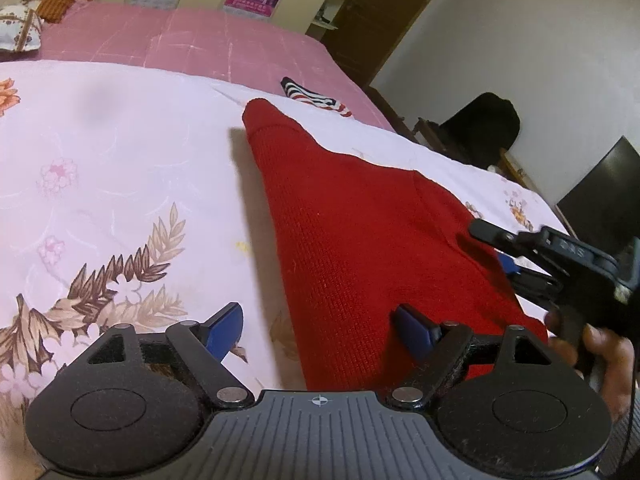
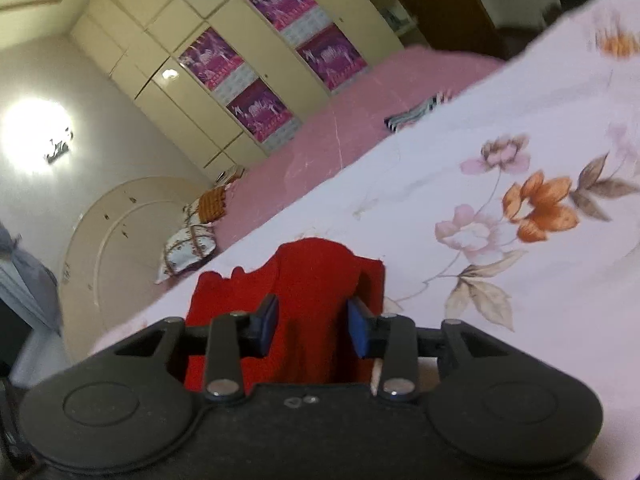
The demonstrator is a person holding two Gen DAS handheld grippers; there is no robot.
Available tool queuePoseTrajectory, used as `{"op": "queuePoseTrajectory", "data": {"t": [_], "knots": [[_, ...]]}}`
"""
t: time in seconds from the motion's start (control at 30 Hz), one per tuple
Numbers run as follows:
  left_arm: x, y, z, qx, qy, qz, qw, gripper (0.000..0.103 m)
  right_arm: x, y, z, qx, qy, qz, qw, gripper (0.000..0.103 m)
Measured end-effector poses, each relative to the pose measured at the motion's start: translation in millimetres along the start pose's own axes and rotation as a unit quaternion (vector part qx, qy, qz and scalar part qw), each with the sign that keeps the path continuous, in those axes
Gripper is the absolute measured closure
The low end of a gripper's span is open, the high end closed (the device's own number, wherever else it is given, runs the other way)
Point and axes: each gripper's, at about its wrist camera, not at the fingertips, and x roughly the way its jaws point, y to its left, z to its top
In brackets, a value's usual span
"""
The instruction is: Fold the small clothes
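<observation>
A red knitted garment (image 1: 360, 232) lies flat on the white floral sheet (image 1: 100, 160), a narrow end pointing away. My left gripper (image 1: 320, 328) is open wide at its near edge: the right pad hovers over the red knit, the left pad over the sheet, nothing pinched. At the garment's right side a hand holds my right gripper (image 1: 508, 256). In the right wrist view the right gripper (image 2: 314, 326) has its blue pads apart with the red garment (image 2: 316, 276) bunched between and below them; I see no pad pressing on it.
A folded striped garment (image 1: 316, 96) lies at the far edge of the floral sheet, also seen as the striped garment (image 2: 416, 114). Beyond is a pink bedspread (image 1: 180, 36) with pillows (image 1: 20, 28). A dark chair (image 1: 488, 128) stands off the bed's right side.
</observation>
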Motion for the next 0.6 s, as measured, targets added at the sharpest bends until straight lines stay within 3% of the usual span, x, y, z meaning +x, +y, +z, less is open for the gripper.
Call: {"op": "queuePoseTrajectory", "data": {"t": [0.07,0.13,0.23,0.27,0.3,0.37,0.4,0.47,0.53,0.6], "knots": [[0,-3,1,0.005,-0.003,0.004,1.0000,0.021,6,-2,5,0.000,-0.010,0.001,1.000,0.095],[5,-8,3,0.017,0.000,0.018,0.9997,0.021,3,6,5,-0.045,-0.039,-0.015,0.998,0.095],[6,-12,3,0.024,0.002,0.023,0.9994,0.021,27,14,-3,-0.108,0.008,-0.101,0.989,0.090],[2,-12,3,0.025,0.000,0.024,0.9994,0.021,27,15,-5,-0.117,0.008,-0.119,0.986,0.077],[-4,-13,1,0.032,-0.007,0.021,0.9992,0.021,21,16,-5,-0.114,0.004,-0.124,0.986,0.073],[-17,-15,-3,0.046,-0.024,0.012,0.9986,0.021,-9,24,-5,-0.110,-0.027,-0.115,0.987,0.073],[-21,-15,-5,0.045,-0.028,0.006,0.9986,0.021,-25,32,-7,-0.123,-0.045,-0.098,0.986,0.080],[-24,-16,-7,0.042,-0.037,-0.010,0.9984,0.021,-47,52,-18,-0.168,-0.055,-0.057,0.983,0.080],[-22,-21,-10,0.049,-0.032,-0.019,0.9981,0.021,-61,79,-41,-0.247,-0.041,-0.031,0.968,0.080],[-18,-25,-14,0.064,-0.018,-0.007,0.9978,0.021,-61,94,-65,-0.326,-0.022,-0.030,0.945,0.086]]}}
